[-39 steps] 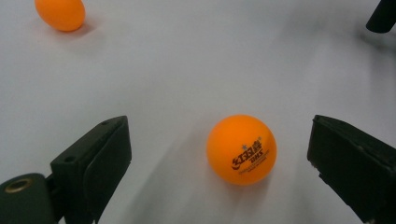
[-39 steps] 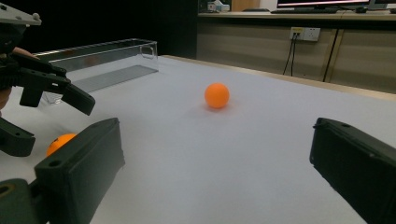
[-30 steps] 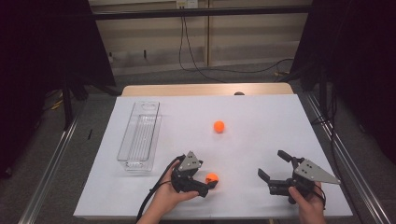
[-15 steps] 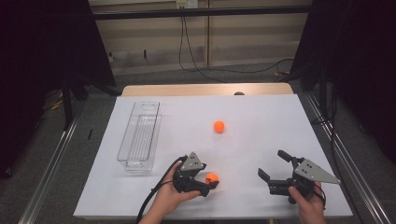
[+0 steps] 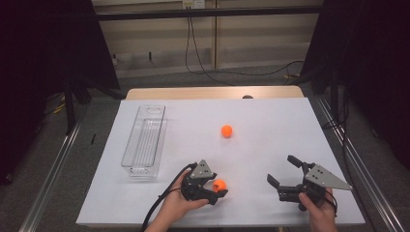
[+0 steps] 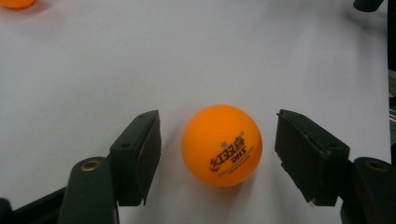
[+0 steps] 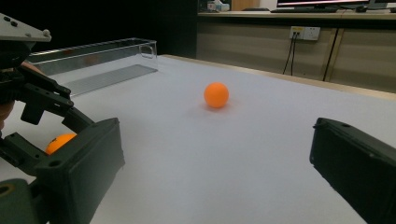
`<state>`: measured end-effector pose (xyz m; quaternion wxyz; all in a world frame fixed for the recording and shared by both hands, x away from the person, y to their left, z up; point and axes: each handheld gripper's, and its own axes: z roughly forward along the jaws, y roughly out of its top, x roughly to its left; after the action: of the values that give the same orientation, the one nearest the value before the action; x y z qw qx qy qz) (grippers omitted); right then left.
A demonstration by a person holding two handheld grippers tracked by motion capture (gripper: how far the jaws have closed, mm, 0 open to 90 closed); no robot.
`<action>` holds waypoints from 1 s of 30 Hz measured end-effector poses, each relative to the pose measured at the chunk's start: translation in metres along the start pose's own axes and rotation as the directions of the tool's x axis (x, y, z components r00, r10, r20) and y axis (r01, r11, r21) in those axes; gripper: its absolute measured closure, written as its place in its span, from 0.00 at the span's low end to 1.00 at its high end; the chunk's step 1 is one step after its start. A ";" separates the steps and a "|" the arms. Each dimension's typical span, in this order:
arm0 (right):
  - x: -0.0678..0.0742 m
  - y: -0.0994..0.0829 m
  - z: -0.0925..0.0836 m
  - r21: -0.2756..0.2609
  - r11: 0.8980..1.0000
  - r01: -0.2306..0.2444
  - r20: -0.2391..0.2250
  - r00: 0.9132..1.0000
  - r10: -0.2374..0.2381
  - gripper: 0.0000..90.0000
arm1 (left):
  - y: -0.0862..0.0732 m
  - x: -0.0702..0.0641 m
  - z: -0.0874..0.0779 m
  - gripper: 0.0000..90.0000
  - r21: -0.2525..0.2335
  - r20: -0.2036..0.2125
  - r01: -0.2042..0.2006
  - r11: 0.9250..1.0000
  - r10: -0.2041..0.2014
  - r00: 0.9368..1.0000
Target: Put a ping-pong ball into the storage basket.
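1. A small orange table-tennis ball with dark printed lettering (image 6: 221,145) lies on the white table covering (image 5: 270,125) between the jaws of the left gripper (image 6: 218,156), near the person's edge and well apart from the clear plastic oblong tray (image 5: 145,141).

2. The left gripper's jaws have just been closing on the ball; a sliver of white shows on either side of it, so the pads are not yet pressing and nothing is grasped.

3. By its look the ball is very light, hollow and thin-walled, with a smooth, slippery skin; it would likely roll at a nudge and could squirt out of an off-centre pinch.

4. The best hold, on this showing, is across its widest girth, pads square on opposite sides, with gentle pressure.

5. A sphere has no long axis and points nowhere; only its printed mark gives a bearing, and that faces the left gripper's camera, tilted up to the right.

6. A second plain orange ball (image 5: 226,131) rests farther from the tray, toward the table's middle.

7. The right gripper (image 5: 284,176), beyond both balls from the tray, hovers with jaws spread wide and empty.
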<state>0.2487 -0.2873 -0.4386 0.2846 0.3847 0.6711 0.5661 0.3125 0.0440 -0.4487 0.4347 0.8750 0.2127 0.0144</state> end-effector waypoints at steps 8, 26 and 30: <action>-0.001 -0.001 -0.002 0.001 1.000 -0.003 0.006 1.000 0.003 0.03 | 0.000 0.000 0.003 0.40 0.014 0.009 0.000 1.000 0.000 1.000; 0.001 -0.001 0.001 0.004 1.000 0.004 0.000 1.000 -0.004 0.03 | -0.002 0.000 0.003 0.46 0.037 -0.006 -0.010 0.999 0.010 1.000; 0.001 0.000 0.002 0.005 1.000 0.008 -0.001 1.000 -0.008 0.03 | -0.003 0.000 0.004 0.48 0.042 -0.007 -0.009 0.999 0.009 1.000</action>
<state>0.2497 -0.2860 -0.4392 0.2856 0.3825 0.6742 0.5636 0.3123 0.0427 -0.4535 0.4152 0.8849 0.2106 0.0149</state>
